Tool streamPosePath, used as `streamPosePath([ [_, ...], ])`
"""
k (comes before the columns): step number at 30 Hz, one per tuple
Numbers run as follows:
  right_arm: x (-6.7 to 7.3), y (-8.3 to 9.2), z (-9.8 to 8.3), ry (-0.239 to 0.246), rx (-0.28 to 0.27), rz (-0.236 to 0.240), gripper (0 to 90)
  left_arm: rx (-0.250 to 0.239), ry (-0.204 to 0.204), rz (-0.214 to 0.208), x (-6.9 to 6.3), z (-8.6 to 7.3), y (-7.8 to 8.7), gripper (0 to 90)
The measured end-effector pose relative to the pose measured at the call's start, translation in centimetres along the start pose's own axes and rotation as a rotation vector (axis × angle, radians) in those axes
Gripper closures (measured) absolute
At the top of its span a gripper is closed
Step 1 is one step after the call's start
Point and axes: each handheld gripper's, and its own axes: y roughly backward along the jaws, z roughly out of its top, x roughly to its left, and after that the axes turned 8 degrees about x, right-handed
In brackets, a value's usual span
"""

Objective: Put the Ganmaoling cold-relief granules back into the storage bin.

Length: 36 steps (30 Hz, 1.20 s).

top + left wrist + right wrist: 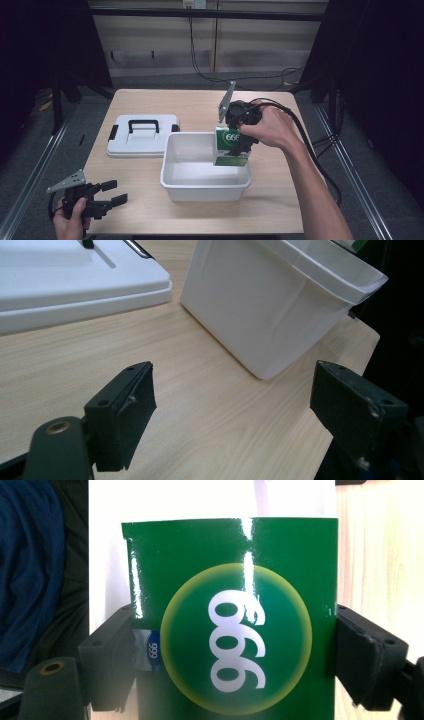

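While the left gripper (107,196) idles with jaws parted at the frame's lower left, the right gripper (239,145) clamps the glossy green rectangular carton (230,144) at centre, over the white plastic bin's (200,189) right wall. Risk: the carton catches that rim and tips outward on release.

Item count: one green box (229,145) at 3 o'clock of one white bin (205,172); one white lid (142,135) at 9 o'clock; two grippers; apparently one table (270,200).
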Motion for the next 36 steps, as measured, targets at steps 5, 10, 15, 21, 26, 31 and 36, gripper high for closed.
streamPosePath([
  [5, 0.0, -0.8, 0.1, -0.001, 0.008, 0.008, 15.9, 0.001, -0.001, -0.001, 0.0, 0.0, 0.0, 18.2],
  [10, -0.2, -2.1, 0.0, -0.012, 0.031, 0.024, 15.9, 0.005, 0.0, 0.001, 0.0, 0.0, -0.1, 18.2],
  [15, -0.3, -2.8, -0.1, -0.014, 0.037, 0.031, 15.8, 0.006, 0.003, -0.001, 0.0, 0.0, -0.1, 18.2],
  [21, -0.4, -4.1, -0.3, -0.009, 0.038, 0.041, 15.7, 0.006, 0.0, -0.002, 0.0, 0.0, -0.1, 18.2],
  [26, -0.5, -4.9, -0.3, -0.019, 0.049, 0.034, 15.6, 0.006, -0.001, -0.003, 0.0, 0.0, -0.1, 18.2],
  [31, -0.5, -5.4, 0.0, -0.021, 0.076, 0.035, 15.6, 0.006, -0.001, -0.003, 0.0, 0.0, -0.1, 18.2],
  [36, -0.6, -6.2, 0.3, -0.024, 0.104, 0.029, 15.5, 0.004, 0.0, -0.003, 0.0, 0.0, -0.1, 18.2],
])
